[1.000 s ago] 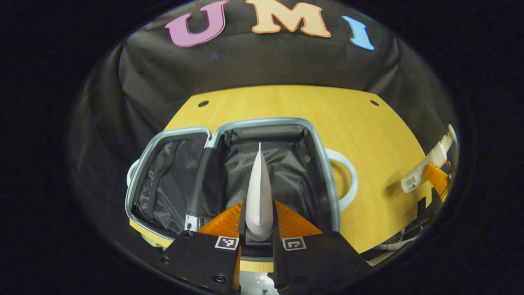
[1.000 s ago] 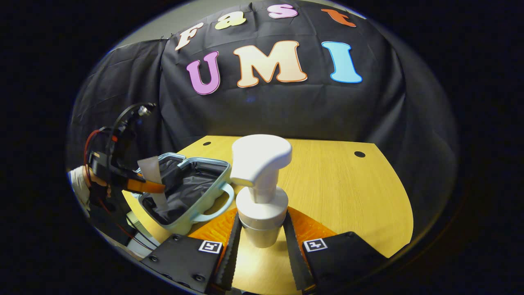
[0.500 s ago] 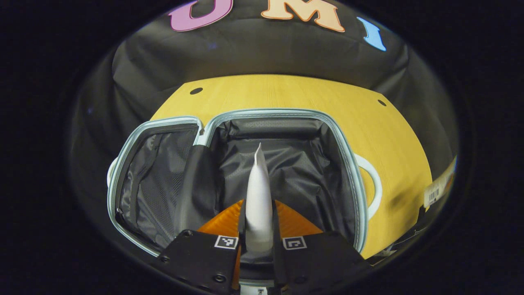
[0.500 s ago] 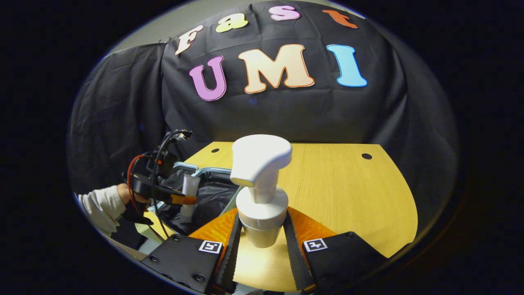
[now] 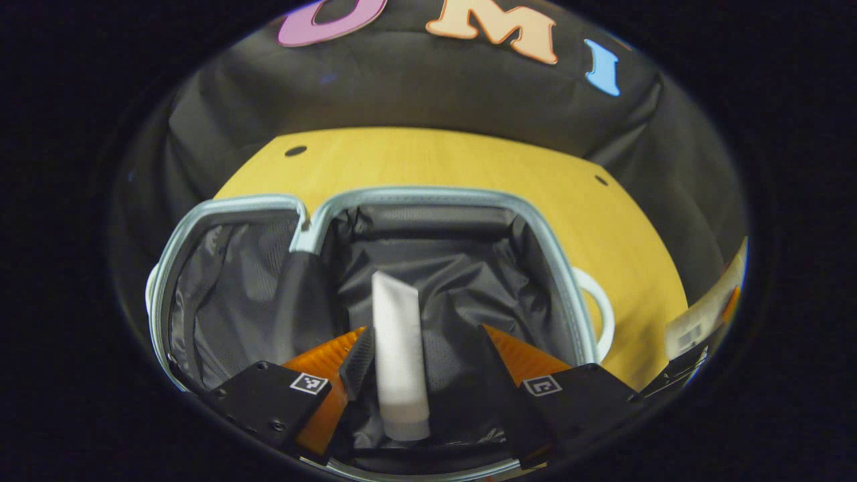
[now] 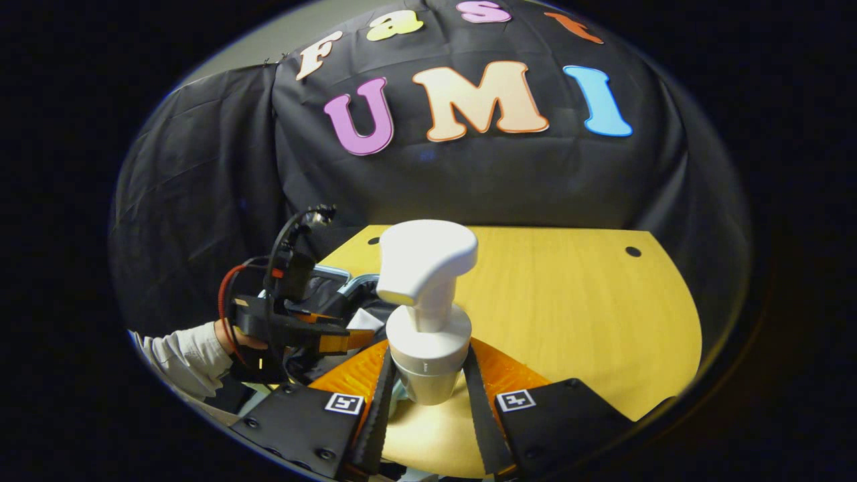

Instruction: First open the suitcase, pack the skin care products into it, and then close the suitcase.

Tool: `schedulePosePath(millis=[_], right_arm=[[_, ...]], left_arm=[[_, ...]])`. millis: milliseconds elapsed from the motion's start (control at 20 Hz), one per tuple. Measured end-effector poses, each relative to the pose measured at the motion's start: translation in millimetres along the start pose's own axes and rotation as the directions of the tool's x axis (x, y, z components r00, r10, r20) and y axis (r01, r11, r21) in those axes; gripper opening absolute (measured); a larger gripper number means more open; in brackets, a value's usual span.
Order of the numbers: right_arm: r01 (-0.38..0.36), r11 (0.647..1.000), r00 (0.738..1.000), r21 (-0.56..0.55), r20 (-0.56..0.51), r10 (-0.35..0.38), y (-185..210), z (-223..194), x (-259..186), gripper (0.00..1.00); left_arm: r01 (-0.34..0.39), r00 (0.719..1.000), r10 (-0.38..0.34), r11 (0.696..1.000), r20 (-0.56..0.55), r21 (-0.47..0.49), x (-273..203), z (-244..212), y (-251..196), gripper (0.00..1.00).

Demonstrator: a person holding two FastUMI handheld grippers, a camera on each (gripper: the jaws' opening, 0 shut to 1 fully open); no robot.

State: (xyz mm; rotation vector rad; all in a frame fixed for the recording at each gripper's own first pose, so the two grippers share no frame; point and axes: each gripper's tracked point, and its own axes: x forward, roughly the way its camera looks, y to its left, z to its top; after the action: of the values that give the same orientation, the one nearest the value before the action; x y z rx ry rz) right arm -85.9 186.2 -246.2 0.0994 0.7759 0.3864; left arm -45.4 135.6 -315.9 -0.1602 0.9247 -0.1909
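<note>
While the left gripper hangs with fingers spread over the open suitcase, a white tube lies loose inside; the right gripper view has the right gripper clamping a pump bottle above the table.

I'm seeing the suitcase lying open on the table, its lid half to the left of the main half. The tube is lying inside the main half, between my left gripper's parted fingers. In the right gripper view, the pump bottle is sitting between my right gripper's fingers, right of the suitcase.
</note>
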Motion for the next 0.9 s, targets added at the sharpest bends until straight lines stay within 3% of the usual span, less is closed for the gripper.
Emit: schedulePosePath(millis=[200, 350, 450, 500, 650, 900], right_arm=[[-0.043, 0.998, 0.996, 0.046, -0.073, 0.047, 43, -22, 43, 0.57], [-0.04, 0.996, 0.989, 0.078, -0.139, 0.05, 69, -51, 78, 0.57], [-0.032, 0.996, 0.983, 0.079, -0.18, 0.046, 83, -74, 95, 0.58], [-0.022, 0.997, 0.979, 0.076, -0.199, 0.037, 88, -84, 105, 0.55], [-0.004, 0.995, 0.973, 0.097, -0.228, 0.026, 103, -99, 119, 0.55], [0.108, 0.986, 0.975, 0.126, -0.209, -0.08, 95, -92, 142, 0.58]], left_arm=[[0.036, 0.992, -0.036, 0.999, 0.118, -0.002, -32, 33, 21, 0.9], [0.014, 0.989, -0.007, 0.999, 0.147, -0.041, -51, 38, 69, 0.9], [-0.033, 0.987, 0.041, 0.998, 0.158, -0.058, -64, 37, 111, 0.95], [-0.059, 0.985, 0.069, 0.996, 0.157, -0.066, -70, 33, 134, 0.9], [-0.14, 0.978, 0.156, 0.983, 0.139, -0.122, -87, 16, 195, 0.91], [-0.257, 0.95, 0.289, 0.938, 0.118, -0.231, -128, -6, 293, 0.91]])
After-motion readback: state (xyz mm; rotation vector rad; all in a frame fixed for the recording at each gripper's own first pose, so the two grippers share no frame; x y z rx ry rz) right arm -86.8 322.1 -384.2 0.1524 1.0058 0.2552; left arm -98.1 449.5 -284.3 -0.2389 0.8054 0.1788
